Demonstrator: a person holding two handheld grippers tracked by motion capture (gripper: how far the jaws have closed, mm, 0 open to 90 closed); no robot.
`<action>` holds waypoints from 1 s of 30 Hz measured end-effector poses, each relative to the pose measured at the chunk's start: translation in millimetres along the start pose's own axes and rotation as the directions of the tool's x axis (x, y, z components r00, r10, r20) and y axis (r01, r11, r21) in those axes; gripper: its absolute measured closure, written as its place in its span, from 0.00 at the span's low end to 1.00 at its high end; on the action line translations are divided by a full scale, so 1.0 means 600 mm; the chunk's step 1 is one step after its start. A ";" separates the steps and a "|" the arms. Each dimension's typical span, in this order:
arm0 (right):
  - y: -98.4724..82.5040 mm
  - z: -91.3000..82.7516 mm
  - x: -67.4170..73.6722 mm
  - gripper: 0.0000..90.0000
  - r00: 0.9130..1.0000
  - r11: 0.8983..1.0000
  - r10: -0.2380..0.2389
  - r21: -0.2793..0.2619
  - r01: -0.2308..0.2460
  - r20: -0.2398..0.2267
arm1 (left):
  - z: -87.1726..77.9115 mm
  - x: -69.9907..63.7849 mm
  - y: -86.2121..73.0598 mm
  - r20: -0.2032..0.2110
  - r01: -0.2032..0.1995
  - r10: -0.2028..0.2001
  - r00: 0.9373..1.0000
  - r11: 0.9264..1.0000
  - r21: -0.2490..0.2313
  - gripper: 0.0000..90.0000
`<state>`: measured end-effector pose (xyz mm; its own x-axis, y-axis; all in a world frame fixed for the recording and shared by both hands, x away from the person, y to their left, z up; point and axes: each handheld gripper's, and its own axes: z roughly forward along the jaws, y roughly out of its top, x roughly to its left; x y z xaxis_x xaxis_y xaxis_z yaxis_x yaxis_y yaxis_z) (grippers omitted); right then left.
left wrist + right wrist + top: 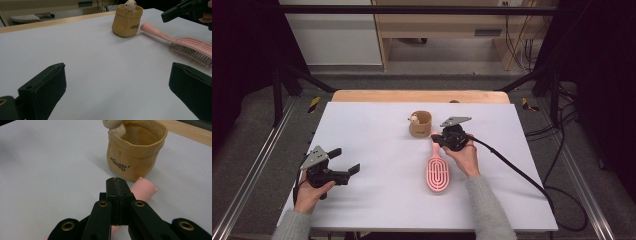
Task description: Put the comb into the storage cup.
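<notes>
The right gripper (117, 185) is keeping its two black jaws pressed flat together, with no gap between them, and nothing is sitting between the pads. The pink hairbrush (437, 172) is lying on the white table (372, 150), and its handle (143, 188) is passing just under and behind these closed jaws; whether the jaws are touching it I cannot tell. Just in front of the jaw tips a yellow cup (136, 152) with a small animal figure (113, 126) on its rim is standing upright, close to the end of the handle.

The left gripper (343, 162) is holding its jaws wide apart, and only bare table is lying between them. From these jaws, the cup is standing well ahead, and the brush bristles (192, 53) are showing ahead, near the jaw at the right of the left gripper view.
</notes>
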<state>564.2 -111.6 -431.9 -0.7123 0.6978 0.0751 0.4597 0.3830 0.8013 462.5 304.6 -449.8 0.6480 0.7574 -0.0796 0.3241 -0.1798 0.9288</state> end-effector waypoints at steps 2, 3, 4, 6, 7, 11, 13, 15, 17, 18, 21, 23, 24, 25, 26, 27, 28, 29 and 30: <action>-0.001 0.004 -0.001 1.00 1.000 1.000 -0.013 0.008 0.013 0.001 | 0.000 0.000 0.000 -0.001 0.000 0.000 1.000 1.000 0.000 0.01; -0.001 0.005 -0.002 1.00 1.000 1.000 -0.018 0.012 0.018 0.004 | 0.000 0.000 0.000 -0.001 0.001 -0.001 1.000 1.000 -0.001 0.01; -0.001 0.005 -0.002 1.00 1.000 1.000 -0.018 0.012 0.018 0.004 | 0.000 0.000 0.000 -0.001 0.001 -0.001 1.000 1.000 -0.001 0.01; -0.001 0.008 -0.002 1.00 1.000 1.000 -0.025 0.017 0.025 0.002 | 0.000 0.000 0.000 -0.002 0.001 -0.001 1.000 1.000 -0.001 0.01; 0.000 0.009 -0.002 1.00 1.000 0.999 -0.028 0.020 0.028 -0.001 | 0.000 0.000 0.000 -0.001 0.002 -0.002 1.000 1.000 -0.001 0.01; 0.006 0.018 -0.002 1.00 0.999 0.999 -0.030 0.041 0.031 -0.012 | 0.000 0.000 0.000 -0.002 0.002 -0.002 1.000 1.000 -0.002 0.01; 0.007 0.020 -0.002 1.00 1.000 0.999 -0.025 0.046 0.025 -0.015 | 0.000 0.001 0.000 0.000 0.001 -0.001 1.000 1.000 -0.001 0.01; 0.009 0.025 -0.002 1.00 1.000 0.998 -0.029 0.062 0.029 -0.012 | 0.000 0.001 0.000 -0.001 0.001 -0.001 1.000 1.000 -0.002 0.01; 0.009 0.028 -0.002 1.00 1.000 0.997 -0.024 0.068 0.025 -0.013 | 0.000 0.001 0.000 -0.001 0.001 -0.001 1.000 1.000 -0.002 0.01; 0.009 0.030 -0.003 1.00 1.000 0.997 -0.022 0.070 0.022 -0.012 | 0.000 0.001 0.000 -0.001 0.002 -0.002 1.000 1.000 -0.002 0.01; 0.005 0.037 -0.006 1.00 1.000 0.996 -0.020 0.087 0.020 -0.009 | 0.000 0.001 0.000 0.000 0.002 -0.002 1.000 1.000 -0.001 0.01; 0.004 0.040 -0.006 1.00 1.000 0.996 -0.020 0.088 0.022 -0.013 | 0.000 0.001 0.000 -0.001 0.001 -0.001 1.000 1.000 0.000 0.01; 0.003 0.042 -0.006 1.00 1.000 0.996 -0.019 0.089 0.020 -0.011 | 0.000 0.001 -0.001 -0.001 0.001 -0.001 1.000 1.000 0.000 0.01; 0.002 0.043 -0.005 1.00 1.000 0.996 -0.018 0.091 0.019 -0.012 | 0.000 0.001 0.000 -0.001 0.001 -0.001 1.000 1.000 0.000 0.01; 0.001 0.046 -0.006 1.00 1.000 0.995 -0.025 0.093 0.027 -0.015 | 0.000 0.001 0.000 -0.001 0.001 -0.001 1.000 1.000 0.000 0.01; 0.000 0.047 -0.005 1.00 1.000 0.995 -0.025 0.099 0.027 -0.016 | 0.000 0.001 0.000 -0.001 0.001 -0.001 1.000 1.000 -0.001 0.01; 0.000 0.047 -0.005 1.00 1.000 0.995 -0.025 0.099 0.027 -0.016 | 0.000 0.001 0.000 0.000 0.001 -0.001 1.000 1.000 -0.001 0.01; -0.002 0.049 -0.004 1.00 0.999 0.994 -0.029 0.104 0.030 -0.014 | 0.000 0.001 -0.001 0.000 0.000 0.000 1.000 1.000 0.001 0.01; -0.002 0.049 -0.004 1.00 0.999 0.994 -0.029 0.104 0.030 -0.014 | 0.000 0.001 -0.001 0.000 0.000 0.000 1.000 1.000 0.001 0.01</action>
<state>581.2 -96.1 -450.8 -0.7324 0.6782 0.0600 0.4905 0.4645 0.7373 462.8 304.9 -450.2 0.6477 0.7578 -0.0797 0.3250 -0.1801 0.9284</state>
